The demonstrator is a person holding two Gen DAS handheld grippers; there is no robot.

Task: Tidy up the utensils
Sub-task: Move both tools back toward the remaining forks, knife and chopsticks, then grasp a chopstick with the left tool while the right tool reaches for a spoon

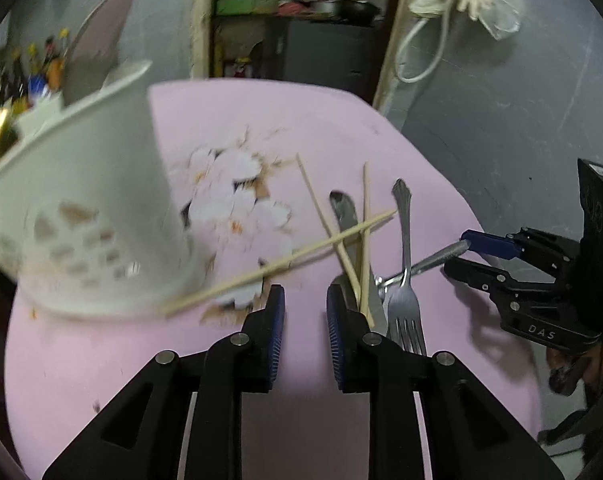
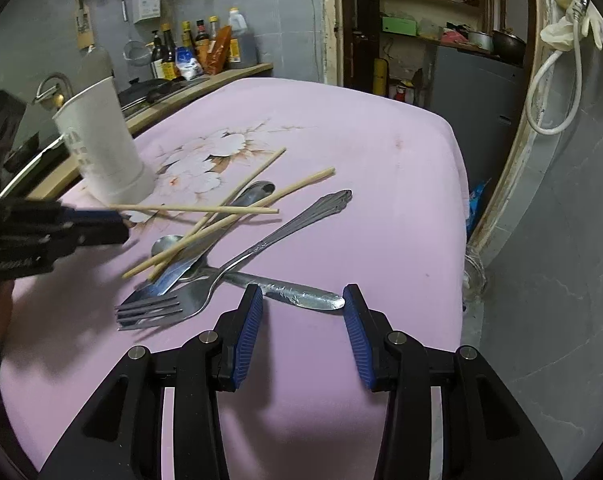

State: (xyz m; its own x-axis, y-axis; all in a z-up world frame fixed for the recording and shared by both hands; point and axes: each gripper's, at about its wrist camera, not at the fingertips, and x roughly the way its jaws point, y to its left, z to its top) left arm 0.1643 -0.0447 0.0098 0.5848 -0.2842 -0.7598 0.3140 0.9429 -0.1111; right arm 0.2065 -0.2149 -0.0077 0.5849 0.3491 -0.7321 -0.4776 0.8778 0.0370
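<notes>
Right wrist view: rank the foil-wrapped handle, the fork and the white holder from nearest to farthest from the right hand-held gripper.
1. Foil-wrapped handle: lying between the fingertips of the right hand-held gripper.
2. Fork: tines just left of the gripper.
3. White holder: far left, tilted.

A: We see our left gripper (image 1: 305, 320) tilted down, its blue-padded fingers (image 1: 275, 332) a narrow gap apart with nothing pressed between them.

B: And our right gripper (image 2: 303, 328) tilts down too, fingers (image 2: 247, 336) set wider, gripping nothing. In the left view it reaches in from the right.
</notes>
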